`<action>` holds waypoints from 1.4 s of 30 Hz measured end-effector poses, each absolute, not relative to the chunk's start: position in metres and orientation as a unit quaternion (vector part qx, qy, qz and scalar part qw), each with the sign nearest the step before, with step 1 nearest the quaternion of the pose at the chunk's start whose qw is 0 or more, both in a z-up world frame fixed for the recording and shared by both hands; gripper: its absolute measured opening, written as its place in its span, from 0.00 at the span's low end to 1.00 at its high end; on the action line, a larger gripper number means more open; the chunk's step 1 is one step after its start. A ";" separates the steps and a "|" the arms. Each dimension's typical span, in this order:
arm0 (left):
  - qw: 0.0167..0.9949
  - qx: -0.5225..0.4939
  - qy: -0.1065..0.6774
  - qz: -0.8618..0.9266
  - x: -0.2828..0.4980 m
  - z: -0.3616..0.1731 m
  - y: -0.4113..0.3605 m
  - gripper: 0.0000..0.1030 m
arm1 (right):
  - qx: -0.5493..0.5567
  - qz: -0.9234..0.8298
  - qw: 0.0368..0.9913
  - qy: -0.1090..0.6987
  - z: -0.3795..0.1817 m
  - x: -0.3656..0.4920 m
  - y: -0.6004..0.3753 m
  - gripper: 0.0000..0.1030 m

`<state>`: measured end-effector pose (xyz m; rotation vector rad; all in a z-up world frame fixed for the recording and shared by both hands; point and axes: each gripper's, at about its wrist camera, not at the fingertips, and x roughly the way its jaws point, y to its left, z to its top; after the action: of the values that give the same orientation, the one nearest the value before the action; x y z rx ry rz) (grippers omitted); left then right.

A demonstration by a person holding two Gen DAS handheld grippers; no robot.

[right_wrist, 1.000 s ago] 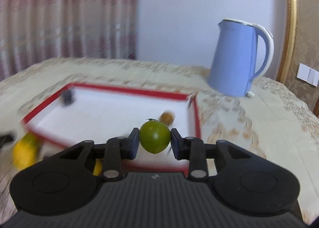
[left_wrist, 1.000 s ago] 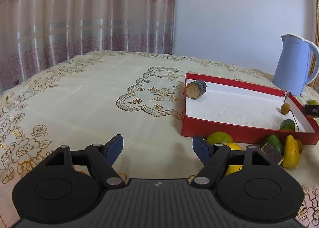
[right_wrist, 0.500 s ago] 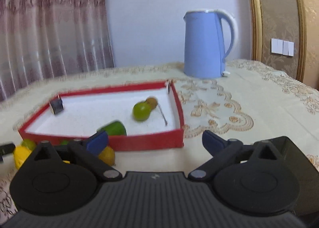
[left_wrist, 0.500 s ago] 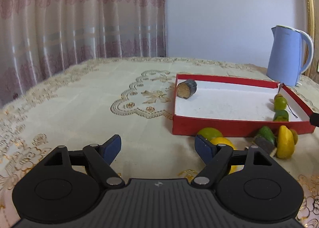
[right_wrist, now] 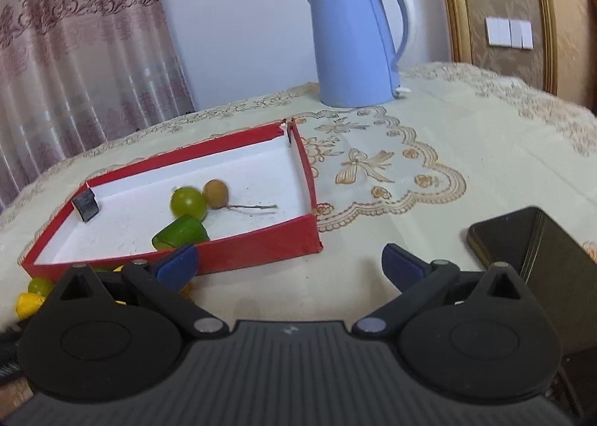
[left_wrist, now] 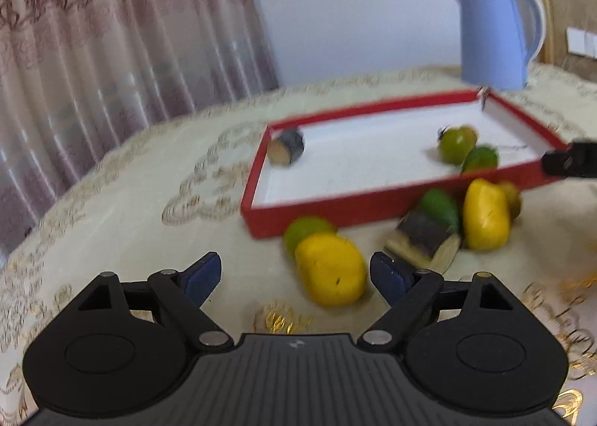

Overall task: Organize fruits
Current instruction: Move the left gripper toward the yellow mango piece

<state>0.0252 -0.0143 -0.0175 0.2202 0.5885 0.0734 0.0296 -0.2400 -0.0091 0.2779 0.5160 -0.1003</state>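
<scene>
On the embroidered tablecloth (left_wrist: 112,179), near the red tray (left_wrist: 373,198), both the left gripper (left_wrist: 294,273) and right gripper (right_wrist: 289,262) gape empty; the yellow fruit (left_wrist: 330,269), probably light, smooth plastic, wants gripping across its middle.

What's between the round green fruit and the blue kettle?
In the right wrist view, a small brown fruit sits right behind the round green fruit; past it, white tray floor, red wall, then tablecloth before the blue kettle.

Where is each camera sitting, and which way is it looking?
Left wrist: rides on the left claw, low over the table, facing the yellow fruit and red tray; its open blue fingers show.
Right wrist: rides on the right claw, facing the tray's right corner and blue kettle; open fingers show.
Both see tray, kettle, round green fruit.
</scene>
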 end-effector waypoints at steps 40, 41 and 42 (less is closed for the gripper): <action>0.957 0.074 0.281 0.023 0.005 -0.009 0.031 0.91 | 0.191 -0.022 0.947 0.259 -0.016 0.034 -0.253 1.00; 0.956 0.074 0.282 0.019 0.005 -0.010 0.028 0.91 | 0.191 -0.022 0.947 0.258 -0.016 0.034 -0.253 1.00; 0.957 0.075 0.281 0.015 0.006 -0.011 0.026 0.91 | 0.191 -0.022 0.947 0.258 -0.016 0.035 -0.253 1.00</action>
<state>0.0056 0.0260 -0.0105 0.1521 0.5706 0.0301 0.0346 -0.2533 -0.0161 0.3891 0.5263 -0.0449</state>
